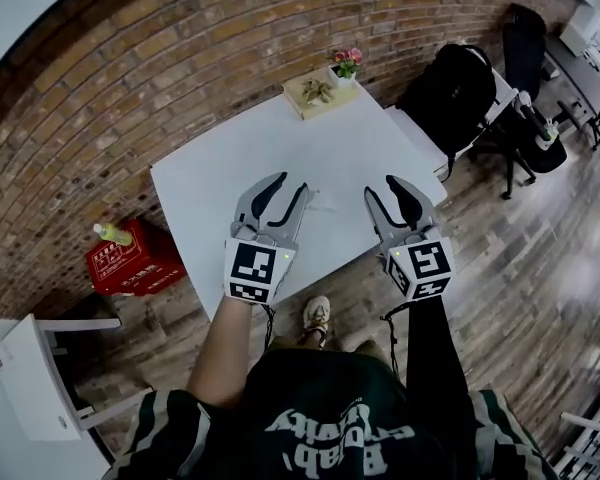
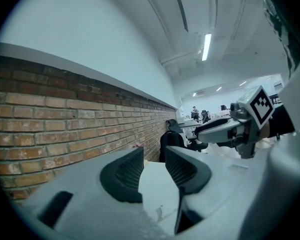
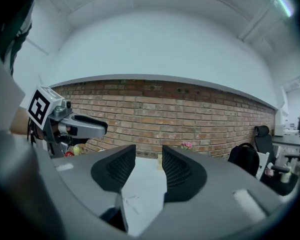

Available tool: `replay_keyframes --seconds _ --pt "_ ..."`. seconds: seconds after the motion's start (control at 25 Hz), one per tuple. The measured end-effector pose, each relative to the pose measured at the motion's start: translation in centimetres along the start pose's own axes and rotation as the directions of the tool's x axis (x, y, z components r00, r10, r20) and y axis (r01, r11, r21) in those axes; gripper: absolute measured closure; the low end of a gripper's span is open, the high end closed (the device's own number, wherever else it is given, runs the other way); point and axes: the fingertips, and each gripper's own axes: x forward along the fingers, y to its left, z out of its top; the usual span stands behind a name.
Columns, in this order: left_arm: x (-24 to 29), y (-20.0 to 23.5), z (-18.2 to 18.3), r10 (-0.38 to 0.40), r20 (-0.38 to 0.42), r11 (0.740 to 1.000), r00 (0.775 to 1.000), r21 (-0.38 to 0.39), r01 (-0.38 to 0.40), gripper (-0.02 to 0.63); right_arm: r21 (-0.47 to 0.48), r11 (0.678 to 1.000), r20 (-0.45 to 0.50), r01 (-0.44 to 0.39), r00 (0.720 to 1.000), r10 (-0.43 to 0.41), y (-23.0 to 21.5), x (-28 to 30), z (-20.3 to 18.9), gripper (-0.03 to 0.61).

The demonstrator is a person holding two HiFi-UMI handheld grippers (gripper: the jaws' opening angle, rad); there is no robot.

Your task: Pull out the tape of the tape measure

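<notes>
Both pairs of jaws stood moderately apart with nothing between them, the left gripper and the right gripper held side by side over the near edge of a white table. A small pale object, too faint to identify as the tape measure, lay on the tabletop between the grippers. A potted flower stood at the far corner beside the brick wall.

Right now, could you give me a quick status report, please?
Left gripper open, empty. Right gripper open, empty. No tape measure seen on the table. Flowerpot at far edge, nothing in the way.
</notes>
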Motion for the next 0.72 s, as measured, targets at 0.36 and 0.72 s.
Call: replay_keyframes --seconds 0.36,0.72 --pt "5.5 1.5 -6.2 -0.065 -0.111 0.998 0.992 -0.02 0.063 0.46 0.002 0.994 -0.134 -0.106 0.985 0.105 0.2 6.7 -4.8 0.393" --pt "7.9 2.0 -13.7 -0.068 -0.254 0.996 0.965 -0.065 0.054 0.459 0.019 0.968 -0.296 -0.249 0.924 0.243 1.2 11.2 -12.1 0.354"
